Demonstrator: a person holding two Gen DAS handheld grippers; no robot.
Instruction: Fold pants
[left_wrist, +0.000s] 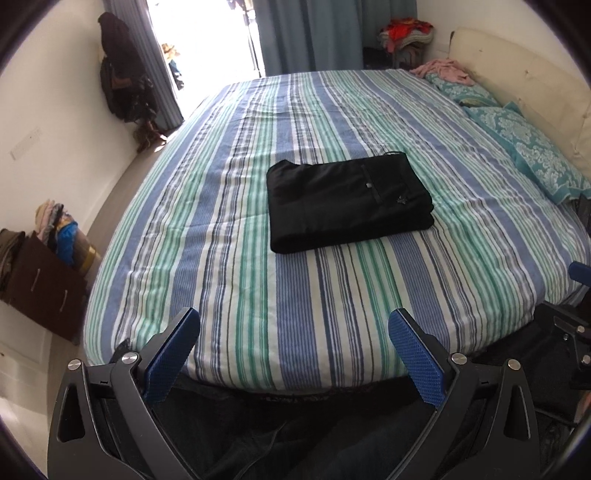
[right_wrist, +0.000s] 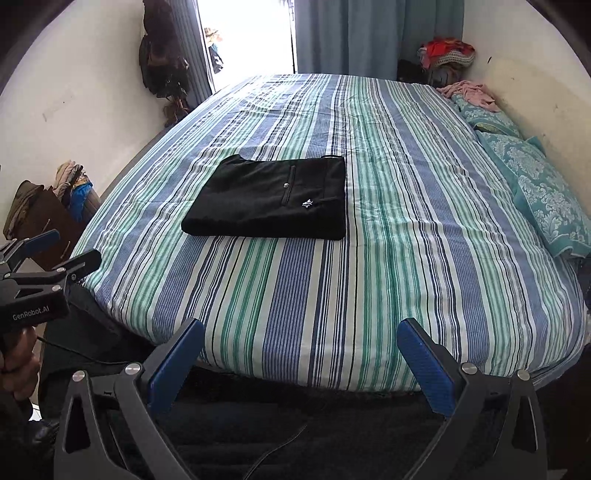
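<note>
Black pants (left_wrist: 347, 203) (right_wrist: 269, 199) lie folded into a neat rectangle on the middle of the striped bed (left_wrist: 258, 295) (right_wrist: 406, 258), a back pocket button and a small white logo facing up. My left gripper (left_wrist: 293, 321) hangs open over the near edge of the bed, well short of the pants, with nothing between its blue pads. My right gripper (right_wrist: 301, 330) is open too, likewise back at the near edge and empty. In the right wrist view the left gripper (right_wrist: 55, 245) shows at the far left, held by a hand (right_wrist: 18, 354).
Teal patterned pillows (left_wrist: 535, 155) (right_wrist: 543, 192) and a pink garment (left_wrist: 443, 70) line the right side by the headboard. A brown drawer unit (left_wrist: 40, 280) with piled clothes stands left of the bed. Bags hang on the left wall (left_wrist: 118, 74). Curtains and a bright doorway are beyond.
</note>
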